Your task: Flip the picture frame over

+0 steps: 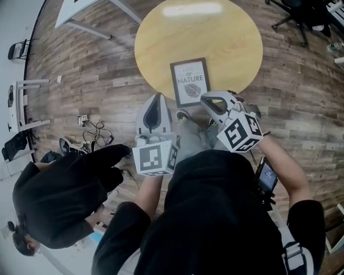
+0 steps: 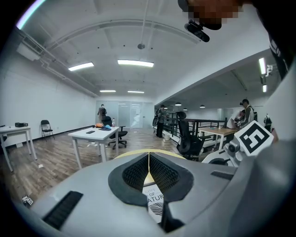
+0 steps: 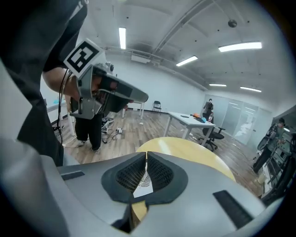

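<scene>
A dark-framed picture with a leaf print lies face up on the near part of the round yellow table. My left gripper hovers just off the table's near edge, left of the frame, jaws shut and empty. At the frame's near right corner my right gripper hangs, also shut on nothing. In the left gripper view the picture shows below the left gripper. The right gripper view shows a strip of the print behind the right gripper.
A person in black stands close on the left. Cables lie on the wooden floor beside them. A white table stands at the far left and an office chair at the far right.
</scene>
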Motion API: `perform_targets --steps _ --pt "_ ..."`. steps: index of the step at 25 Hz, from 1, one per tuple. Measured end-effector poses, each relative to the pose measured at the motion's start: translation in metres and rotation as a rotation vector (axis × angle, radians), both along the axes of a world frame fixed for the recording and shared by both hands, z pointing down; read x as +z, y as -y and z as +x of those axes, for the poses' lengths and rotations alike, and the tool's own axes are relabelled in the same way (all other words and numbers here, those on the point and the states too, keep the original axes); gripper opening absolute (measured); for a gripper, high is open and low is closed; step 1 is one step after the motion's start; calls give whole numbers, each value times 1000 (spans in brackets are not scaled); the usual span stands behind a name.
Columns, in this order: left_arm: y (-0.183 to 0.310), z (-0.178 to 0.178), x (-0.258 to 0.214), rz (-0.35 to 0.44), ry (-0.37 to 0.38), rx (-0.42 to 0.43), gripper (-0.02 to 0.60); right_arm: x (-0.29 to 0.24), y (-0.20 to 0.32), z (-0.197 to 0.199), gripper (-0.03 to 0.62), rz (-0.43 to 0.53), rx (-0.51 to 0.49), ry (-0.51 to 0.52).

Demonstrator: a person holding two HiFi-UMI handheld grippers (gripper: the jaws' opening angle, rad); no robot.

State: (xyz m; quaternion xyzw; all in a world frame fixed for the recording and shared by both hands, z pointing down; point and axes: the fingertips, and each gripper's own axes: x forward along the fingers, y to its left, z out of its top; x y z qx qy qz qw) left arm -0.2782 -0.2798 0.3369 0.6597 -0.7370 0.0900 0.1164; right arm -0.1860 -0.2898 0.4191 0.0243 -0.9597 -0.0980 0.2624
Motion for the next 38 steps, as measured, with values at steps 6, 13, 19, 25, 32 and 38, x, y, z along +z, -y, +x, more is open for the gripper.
perform_targets --steps 6,13,19,25,32,38 --pt "-10 -31 30 -32 -54 -82 26 75 -26 -40 21 -60 -109 -132" --pt "-29 -51 62 -80 -85 -125 26 131 -48 -64 24 -62 -130 -207" --pt "-34 -54 80 -104 -95 -117 26 149 -54 -72 95 -22 -160 -237" --pt "-34 -50 88 -86 -98 -102 26 169 -62 -73 156 82 -219 -292" --pt "-38 -56 93 -69 -83 -125 26 195 -63 -81 161 313 -263 -342" --pt "-42 -53 102 -83 -81 -130 26 203 -61 -82 164 524 -257 -318"
